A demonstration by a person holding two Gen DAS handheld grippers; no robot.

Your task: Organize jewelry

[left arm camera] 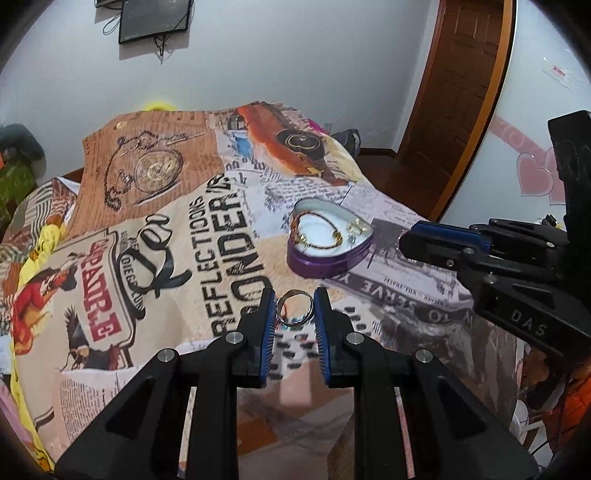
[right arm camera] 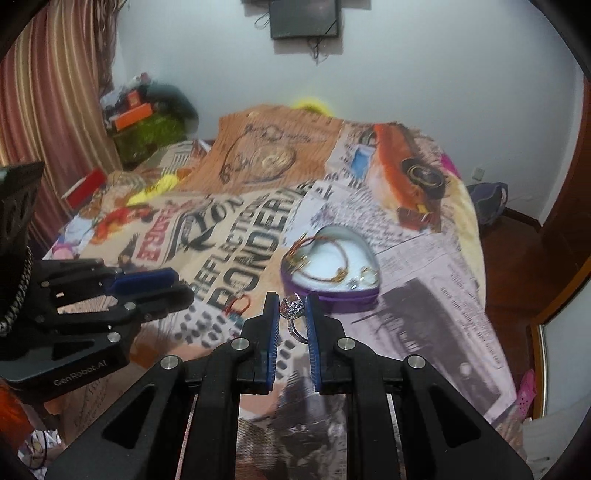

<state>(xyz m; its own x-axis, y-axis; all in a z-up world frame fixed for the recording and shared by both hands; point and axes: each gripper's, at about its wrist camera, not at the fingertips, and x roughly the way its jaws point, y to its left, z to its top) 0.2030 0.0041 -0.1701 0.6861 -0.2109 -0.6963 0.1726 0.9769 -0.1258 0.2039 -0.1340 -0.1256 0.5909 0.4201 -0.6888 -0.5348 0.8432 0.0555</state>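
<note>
Spread over the bed [left arm camera: 177, 236] is a printed cover with newsprint lettering, a pocket-watch drawing and an orange car, under a white wall with a dark wall-mounted screen [left arm camera: 155, 18] and a brown wooden door [left arm camera: 458, 74].

From the left wrist camera, the left tool [left arm camera: 294, 310] holds a plain silver band ring [left arm camera: 294, 309] between its blue-padded fingers [left arm camera: 267, 325], the pads closed against the ring's sides, above the cover. Just beyond it sits a purple heart-shaped tin [left arm camera: 328, 264] with a white lining, holding a gold chain bracelet [left arm camera: 325, 229] and small gold pieces [left arm camera: 356, 227]. The right tool [left arm camera: 443, 247] reaches in from the right, close to the tin's right edge; whether its fingers are together cannot be told from this view.

From the right wrist camera, the right tool [right arm camera: 291, 314] is clamped on a sparkling stone-set silver ring [right arm camera: 293, 314], near the front edge of the purple tin [right arm camera: 332, 295]. The gold bracelet [right arm camera: 332, 266] and a gold ring [right arm camera: 367, 275] lie inside. A small red loop [right arm camera: 238, 304] rests on the cover to the left of the fingers. The left tool [right arm camera: 166, 284] enters from the left, seen side-on.
</note>
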